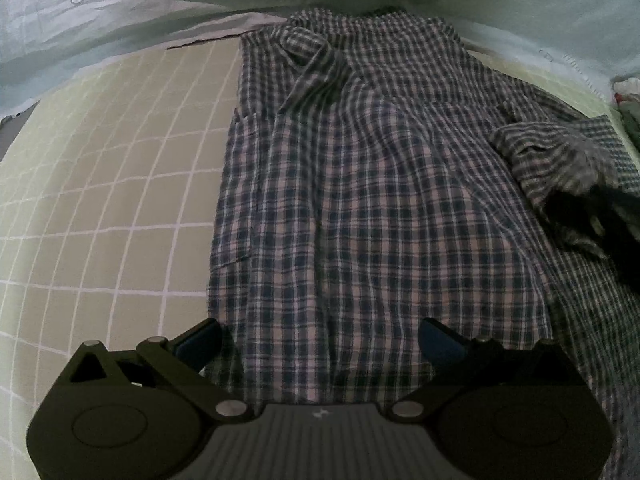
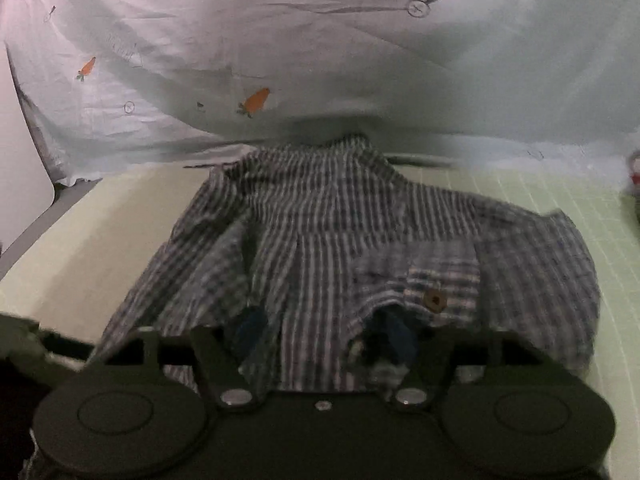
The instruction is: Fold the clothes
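Plaid shirt (image 1: 360,200) lies flat on the grid-pattern mat (image 1: 100,200), collar at 12 o'clock. Left gripper (image 1: 320,340) hovers over the hem at 6 o'clock, jaws spread, empty. Right gripper (image 2: 324,332) jaws spread; cuff (image 2: 432,292) drapes over them, unpinched, view blurred.

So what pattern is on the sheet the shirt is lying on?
A pale green sheet with a grid of thin white lines, clearest in the left wrist view.

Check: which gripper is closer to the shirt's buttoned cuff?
Right. The right gripper sits right at the cuff, fingers spread beneath it. The left gripper hovers open over the shirt's hem, well away.
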Demonstrator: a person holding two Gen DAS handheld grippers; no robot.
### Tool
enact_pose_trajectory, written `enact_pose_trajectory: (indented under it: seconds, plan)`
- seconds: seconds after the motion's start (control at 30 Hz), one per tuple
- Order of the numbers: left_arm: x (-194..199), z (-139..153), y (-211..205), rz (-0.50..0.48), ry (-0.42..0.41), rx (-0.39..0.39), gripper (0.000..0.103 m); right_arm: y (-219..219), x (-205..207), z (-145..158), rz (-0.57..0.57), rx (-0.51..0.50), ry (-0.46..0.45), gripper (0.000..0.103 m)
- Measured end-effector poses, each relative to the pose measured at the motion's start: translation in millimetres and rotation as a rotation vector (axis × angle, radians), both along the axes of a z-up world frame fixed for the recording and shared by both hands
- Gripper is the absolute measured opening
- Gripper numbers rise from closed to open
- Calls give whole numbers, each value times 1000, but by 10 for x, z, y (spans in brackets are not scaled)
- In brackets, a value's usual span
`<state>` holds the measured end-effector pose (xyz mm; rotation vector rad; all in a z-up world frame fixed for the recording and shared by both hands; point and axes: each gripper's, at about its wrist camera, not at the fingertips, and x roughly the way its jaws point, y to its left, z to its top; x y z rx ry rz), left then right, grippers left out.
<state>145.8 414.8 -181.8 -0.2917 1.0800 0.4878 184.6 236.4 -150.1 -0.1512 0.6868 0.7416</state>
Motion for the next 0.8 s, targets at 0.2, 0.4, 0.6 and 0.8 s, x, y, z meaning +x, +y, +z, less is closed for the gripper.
enact_pose_trajectory:
  seconds: [0.2, 0.4, 0.6, 0.8]
  plan:
    - [-100, 238, 3, 39, -75, 20, 103, -682, -82, 12, -219, -134, -69, 99]
    - [38, 528, -186, -52, -202, 51, 103, -1253, -132, -225, -448, -264, -20, 99]
    - [382, 508, -609, -214, -222, 49, 103, -1533, -177, -321, -531, -246, 20, 102]
    - [748, 372, -967, -354, -226, 59, 103, -1670, -195, -342, -583, -234, 37, 102]
